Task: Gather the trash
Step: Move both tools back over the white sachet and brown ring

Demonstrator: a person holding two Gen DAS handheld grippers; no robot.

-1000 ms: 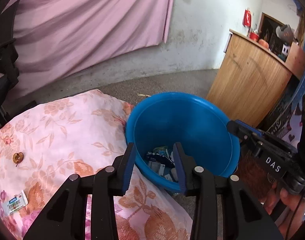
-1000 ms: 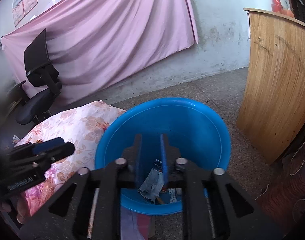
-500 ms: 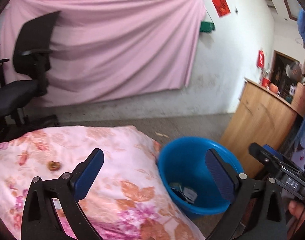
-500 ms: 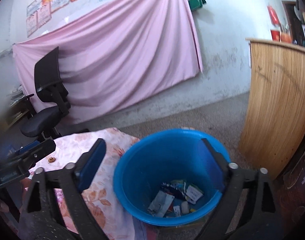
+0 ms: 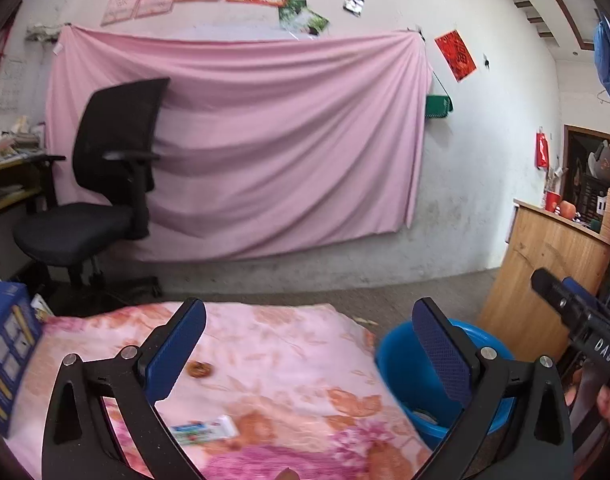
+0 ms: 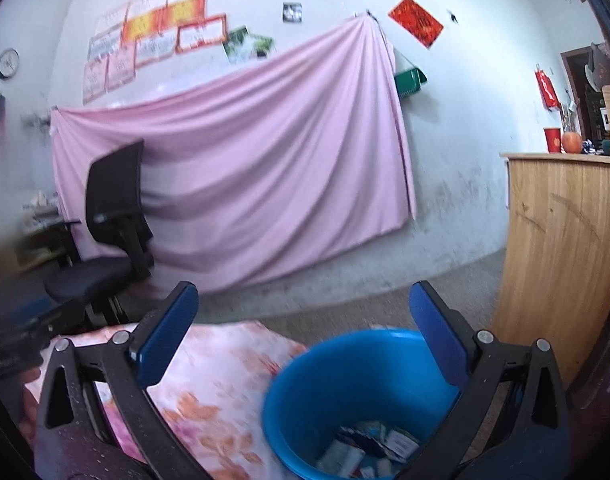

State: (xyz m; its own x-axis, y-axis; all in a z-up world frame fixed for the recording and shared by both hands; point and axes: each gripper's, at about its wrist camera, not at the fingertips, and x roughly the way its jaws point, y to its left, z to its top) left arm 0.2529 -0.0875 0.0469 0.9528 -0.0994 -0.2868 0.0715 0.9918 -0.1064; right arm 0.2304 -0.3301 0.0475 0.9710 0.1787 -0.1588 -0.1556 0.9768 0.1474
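Observation:
A blue bucket [image 6: 337, 372] stands on the floor beside a table covered in a pink floral cloth [image 5: 265, 344]; several wrappers [image 6: 369, 448] lie in its bottom. On the cloth rest a small white sachet [image 5: 203, 429] and a brown round scrap [image 5: 199, 369]. My left gripper [image 5: 309, 344] is open and empty above the cloth, left of the bucket [image 5: 397, 364]. My right gripper [image 6: 305, 320] is open and empty above the bucket's near rim; its body [image 5: 577, 320] shows at the right in the left wrist view.
A black office chair [image 5: 105, 184] stands behind the table at the left, before a pink sheet [image 5: 245, 140] on the wall. A wooden counter [image 6: 561, 260] rises right of the bucket. A blue box [image 5: 5, 344] sits at the table's left edge.
Both grippers went from nearly shut over the bucket to wide open, and both have lifted and tilted up. The right one's paper scrap is gone from its fingers. The left has swung leftward over the cloth.

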